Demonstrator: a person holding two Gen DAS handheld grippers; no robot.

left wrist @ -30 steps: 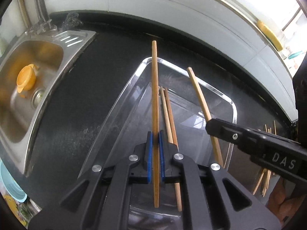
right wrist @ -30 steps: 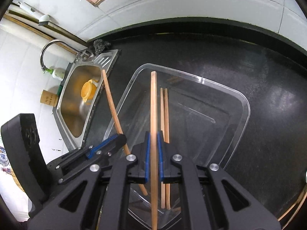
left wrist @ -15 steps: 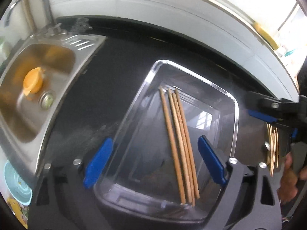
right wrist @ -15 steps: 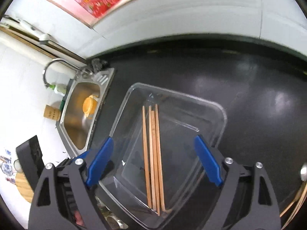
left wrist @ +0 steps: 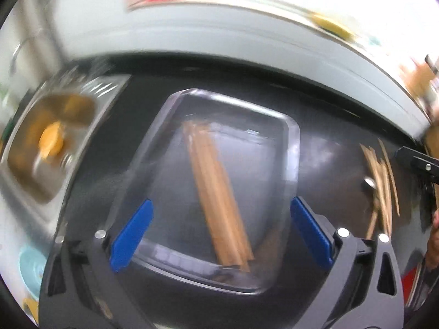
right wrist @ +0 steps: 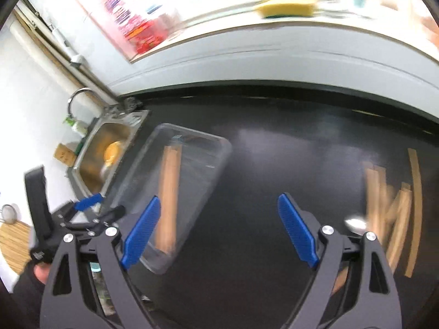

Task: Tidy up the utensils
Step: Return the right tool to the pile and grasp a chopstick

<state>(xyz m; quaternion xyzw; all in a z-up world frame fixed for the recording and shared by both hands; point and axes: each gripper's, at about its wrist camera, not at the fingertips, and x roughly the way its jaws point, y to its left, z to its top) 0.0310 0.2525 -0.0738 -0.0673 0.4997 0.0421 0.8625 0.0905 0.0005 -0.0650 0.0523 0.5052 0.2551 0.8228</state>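
Observation:
A clear plastic tray (left wrist: 290, 148) sits on the black counter and holds several wooden chopsticks (left wrist: 219, 200) lying lengthwise. My left gripper (left wrist: 219, 230) is open and empty above the tray's near end. My right gripper (right wrist: 219, 230) is open and empty over bare counter, to the right of the tray (right wrist: 214, 161). A loose pile of chopsticks (right wrist: 389, 205) with a metal spoon (right wrist: 356, 223) lies on the counter at the right; the pile also shows in the left wrist view (left wrist: 381, 181). Both views are motion-blurred.
A steel sink (left wrist: 41, 148) with an orange object (left wrist: 52, 139) in it is left of the tray. A white tiled wall (right wrist: 274, 63) backs the counter. The left gripper (right wrist: 90, 205) shows at the right wrist view's lower left.
Both grippers have let go of their chopsticks, which now lie in the tray with the others. Both have opened wide and pulled back; the right one has swung right toward the loose pile.

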